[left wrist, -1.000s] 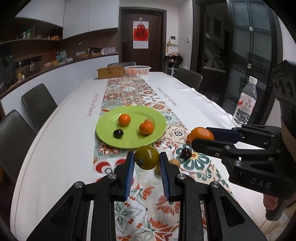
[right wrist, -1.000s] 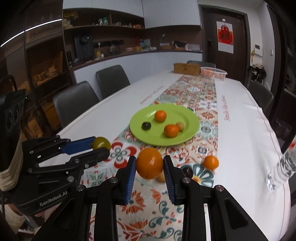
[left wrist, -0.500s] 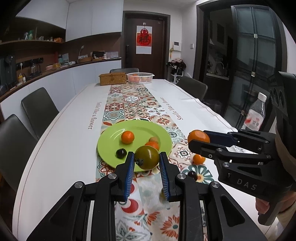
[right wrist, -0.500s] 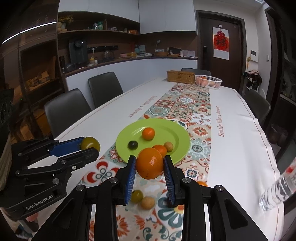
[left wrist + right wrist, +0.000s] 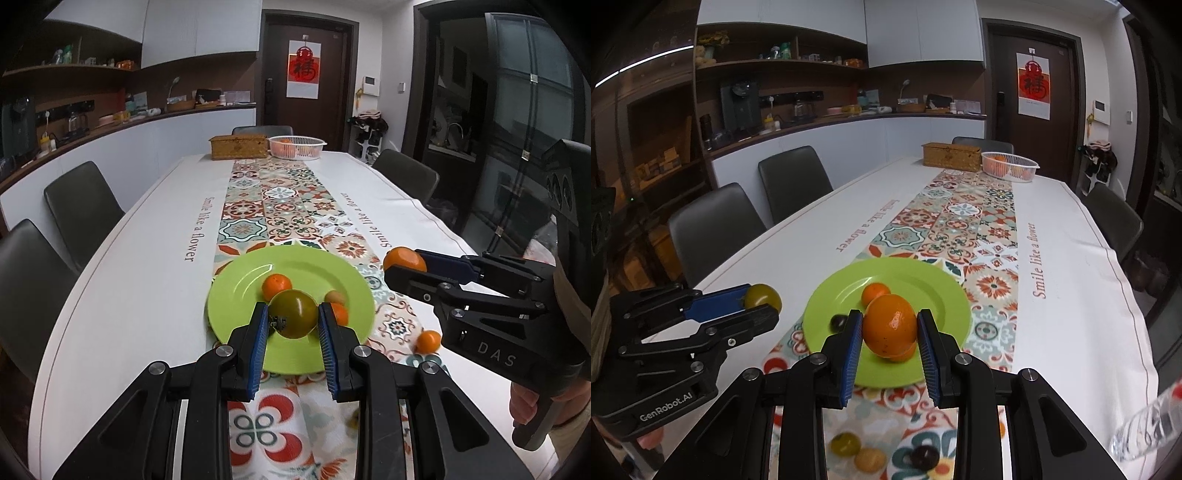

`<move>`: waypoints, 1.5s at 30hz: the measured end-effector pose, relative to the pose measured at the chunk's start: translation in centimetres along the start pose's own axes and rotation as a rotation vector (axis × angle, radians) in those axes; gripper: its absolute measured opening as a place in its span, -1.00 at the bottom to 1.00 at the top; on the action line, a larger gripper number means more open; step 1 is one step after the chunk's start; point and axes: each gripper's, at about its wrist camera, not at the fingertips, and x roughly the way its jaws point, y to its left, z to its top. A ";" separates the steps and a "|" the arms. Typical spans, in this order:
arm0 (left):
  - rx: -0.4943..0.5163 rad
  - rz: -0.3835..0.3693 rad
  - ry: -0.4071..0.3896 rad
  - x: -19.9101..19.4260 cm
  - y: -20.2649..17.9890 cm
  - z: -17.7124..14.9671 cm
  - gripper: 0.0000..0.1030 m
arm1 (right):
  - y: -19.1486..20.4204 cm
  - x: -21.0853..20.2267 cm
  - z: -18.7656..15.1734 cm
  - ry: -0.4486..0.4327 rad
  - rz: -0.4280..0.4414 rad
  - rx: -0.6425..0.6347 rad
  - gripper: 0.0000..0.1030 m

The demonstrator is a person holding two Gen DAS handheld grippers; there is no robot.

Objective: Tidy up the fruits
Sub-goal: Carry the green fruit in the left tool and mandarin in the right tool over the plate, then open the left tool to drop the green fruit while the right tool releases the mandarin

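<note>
While looking along my left gripper point(image 5: 291, 325), I am pinching a green tomato point(image 5: 293, 313) above the near half of the green plate point(image 5: 240, 295). Through the right view, my right gripper point(image 5: 889, 332) is clamping an orange point(image 5: 890, 325) over the plate's near side.

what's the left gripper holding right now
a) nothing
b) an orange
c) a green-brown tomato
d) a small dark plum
c: the left gripper is shut on the green-brown tomato, pinched between its blue fingers above the green plate.
</note>
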 end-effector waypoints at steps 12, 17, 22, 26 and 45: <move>-0.022 0.007 0.064 5.3 2.7 1.0 -0.47 | -1.1 6.2 1.5 0.088 0.002 -0.009 -0.40; -0.041 -0.001 0.098 7.8 3.9 1.0 -0.47 | -1.5 9.1 1.7 0.139 0.000 -0.006 -0.40; -0.071 -0.012 0.133 10.0 5.0 0.9 -0.47 | -1.8 11.4 2.0 0.177 -0.007 -0.013 -0.40; -0.088 -0.015 0.165 11.6 5.6 0.9 -0.47 | -2.0 12.9 2.2 0.211 -0.004 -0.005 -0.40; -0.064 0.011 0.190 12.1 5.4 1.1 -0.17 | -3.1 14.9 1.7 0.271 0.025 0.051 -0.22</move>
